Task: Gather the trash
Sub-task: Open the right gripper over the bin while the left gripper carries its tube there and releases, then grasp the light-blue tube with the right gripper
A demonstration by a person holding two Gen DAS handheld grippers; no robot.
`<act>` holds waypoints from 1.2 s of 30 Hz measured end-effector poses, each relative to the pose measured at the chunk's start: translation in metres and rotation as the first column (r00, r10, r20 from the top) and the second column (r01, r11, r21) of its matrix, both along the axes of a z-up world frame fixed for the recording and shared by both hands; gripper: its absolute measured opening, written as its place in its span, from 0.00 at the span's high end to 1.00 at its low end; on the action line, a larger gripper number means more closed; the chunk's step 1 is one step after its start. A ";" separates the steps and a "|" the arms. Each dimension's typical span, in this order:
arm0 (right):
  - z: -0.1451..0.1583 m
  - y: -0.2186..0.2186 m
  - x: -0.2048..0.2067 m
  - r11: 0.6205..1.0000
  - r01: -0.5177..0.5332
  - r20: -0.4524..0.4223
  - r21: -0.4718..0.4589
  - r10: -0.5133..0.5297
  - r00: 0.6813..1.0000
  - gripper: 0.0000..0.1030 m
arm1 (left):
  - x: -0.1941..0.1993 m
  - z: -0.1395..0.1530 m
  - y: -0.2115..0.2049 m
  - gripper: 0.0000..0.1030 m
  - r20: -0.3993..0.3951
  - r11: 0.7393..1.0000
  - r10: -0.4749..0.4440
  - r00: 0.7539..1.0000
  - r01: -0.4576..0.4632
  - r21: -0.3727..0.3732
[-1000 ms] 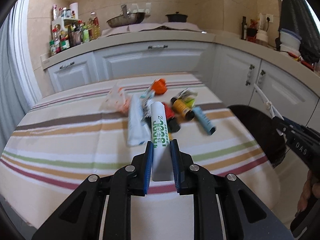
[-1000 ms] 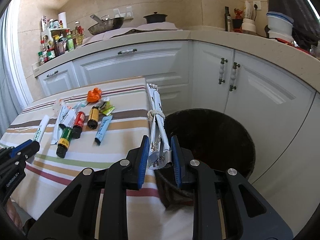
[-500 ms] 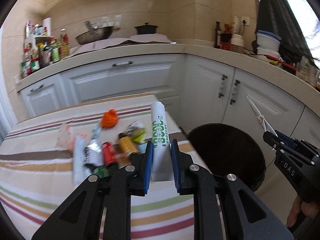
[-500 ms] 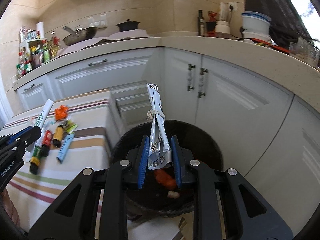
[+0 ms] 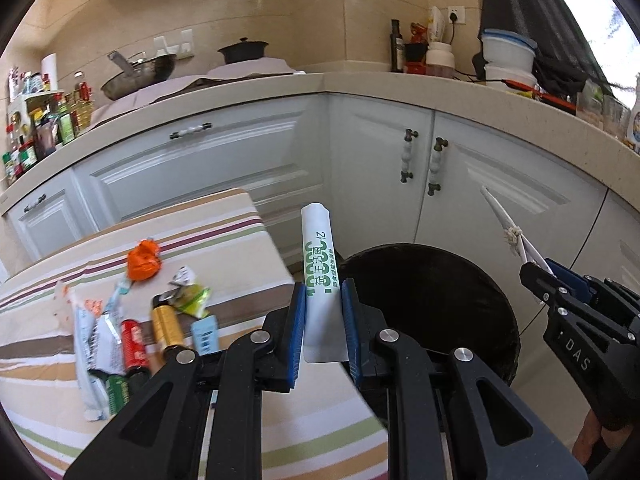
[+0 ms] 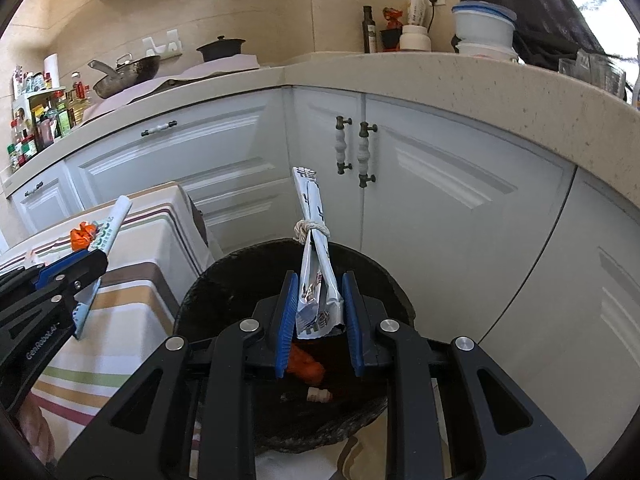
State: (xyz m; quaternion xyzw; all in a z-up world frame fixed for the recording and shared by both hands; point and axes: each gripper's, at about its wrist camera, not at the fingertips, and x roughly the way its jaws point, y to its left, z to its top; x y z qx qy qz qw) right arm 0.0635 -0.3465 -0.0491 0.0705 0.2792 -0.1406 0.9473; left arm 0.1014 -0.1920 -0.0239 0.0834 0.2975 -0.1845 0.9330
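Beside the white corner cabinets (image 6: 420, 184), over the floor: black trash bin (image 6: 224, 300) now directly under the right gripper (image 6: 319, 312), where a second ago sat beyond the table edge. Striped tablecloth (image 5: 200, 236) slid off to the left in both views, so both loads carried clear of the table toward the bin. Left gripper (image 5: 323, 320) pinching a white tube with green lettering (image 5: 320, 264), upright, now near the bin's rim rather than over the pile. Right gripper clamped on a knotted silver wrapper (image 6: 316, 264), poised above the opening; orange scrap (image 6: 306, 364) already inside. Release probably next, right first. On the cloth, still to collect: orange crumpled wrapper (image 5: 145, 260), gold tube (image 5: 166, 326), red tube (image 5: 134, 344).
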 end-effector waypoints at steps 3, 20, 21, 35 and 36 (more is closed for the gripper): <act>-0.004 -0.006 0.003 1.000 0.006 -0.005 0.006 -0.006 1.000 0.78 | 0.005 -0.004 -0.008 0.81 -0.012 1.000 -0.011 1.000 0.011 0.009; -0.022 -0.034 0.027 0.997 0.043 -0.036 0.068 -0.040 0.999 0.62 | 0.031 -0.017 -0.037 0.56 -0.053 0.998 -0.051 0.997 0.053 0.042; -0.021 -0.034 0.027 0.997 0.046 -0.034 0.064 -0.044 0.998 0.62 | 0.031 -0.017 -0.037 0.55 -0.051 0.998 -0.048 0.998 0.050 0.038; -0.005 0.005 0.020 0.998 -0.031 -0.013 0.056 0.032 0.999 0.62 | 0.013 0.000 0.012 0.51 -0.028 0.999 0.036 0.999 -0.035 0.026; -0.004 0.012 0.019 0.997 -0.045 -0.012 0.055 0.046 0.999 0.62 | 0.012 0.001 0.018 0.51 -0.028 0.999 0.046 0.999 -0.045 0.025</act>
